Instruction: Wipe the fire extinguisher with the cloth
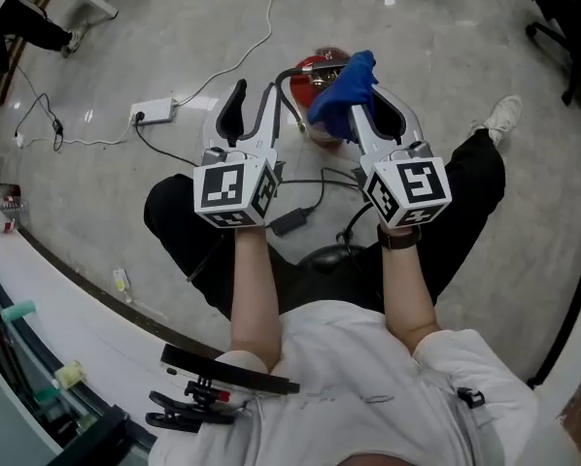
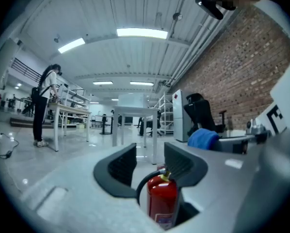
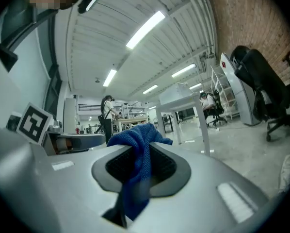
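Seated operator and work area, seen from the head camera. The pale polished floor [image 1: 446,27] filled the field; the person's legs [image 1: 470,202] in dark trousers spread toward four and eight o'clock, with both forearms reaching toward twelve. The fire extinguisher [image 1: 313,68], red and apparently upright, stood on the floor at twelve o'clock, just beyond the two tools and partly hidden. The left gripper [image 1: 255,105], at eleven o'clock, had its jaws moderately apart and clamped on nothing. In its own view the extinguisher body [image 2: 163,200] and black hose showed through the gap, beyond the left gripper [image 2: 150,161]. The right gripper [image 1: 370,105], at one o'clock, was closed on the blue cloth [image 1: 341,87], which bunched over the cylinder's one o'clock side. The right gripper view showed the cloth [image 3: 135,140] pinched by a single fold between the pads of that gripper [image 3: 142,166], the rest hanging loose. A white power strip [image 1: 153,114] and its cable lay at ten o'clock, well apart. Probable hazards: with the left jaws not on the cylinder, a sideways push of the cloth could tip it. The narrow fold could also slip free under drag, or the loose tail could catch on the hose or valve.
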Demonstrator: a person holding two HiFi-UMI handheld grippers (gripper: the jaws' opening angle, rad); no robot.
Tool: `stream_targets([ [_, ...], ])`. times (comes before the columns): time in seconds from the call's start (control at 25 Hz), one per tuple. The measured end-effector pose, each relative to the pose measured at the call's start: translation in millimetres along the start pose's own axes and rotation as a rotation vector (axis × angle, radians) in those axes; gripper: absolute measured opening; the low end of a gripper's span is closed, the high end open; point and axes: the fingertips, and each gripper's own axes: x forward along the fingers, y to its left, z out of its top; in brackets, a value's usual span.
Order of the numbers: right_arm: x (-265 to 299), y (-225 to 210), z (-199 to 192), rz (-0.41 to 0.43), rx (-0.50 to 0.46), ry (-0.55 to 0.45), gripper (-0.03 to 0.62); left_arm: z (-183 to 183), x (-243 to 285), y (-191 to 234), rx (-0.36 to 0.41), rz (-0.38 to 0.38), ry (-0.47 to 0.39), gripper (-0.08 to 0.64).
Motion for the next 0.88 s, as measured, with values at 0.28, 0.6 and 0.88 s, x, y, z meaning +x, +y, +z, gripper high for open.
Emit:
stream_targets([
  [0.28, 47, 48, -79, -0.14, -0.126, 0.193, 0.08, -6, -6, 30, -0.052, -0.136, -0.008, 0.174],
  [0.6, 80, 68, -130, -0.218, -0.491, 0.268, 0.075, -19, -7, 56, -0.091, -0.144, -0.011, 0.174],
  [0.88, 96, 62, -237, -0.193, -0.56, 0.528, 0.074, -24, -10, 58, -0.089, -0.123, -0.02, 0.175],
])
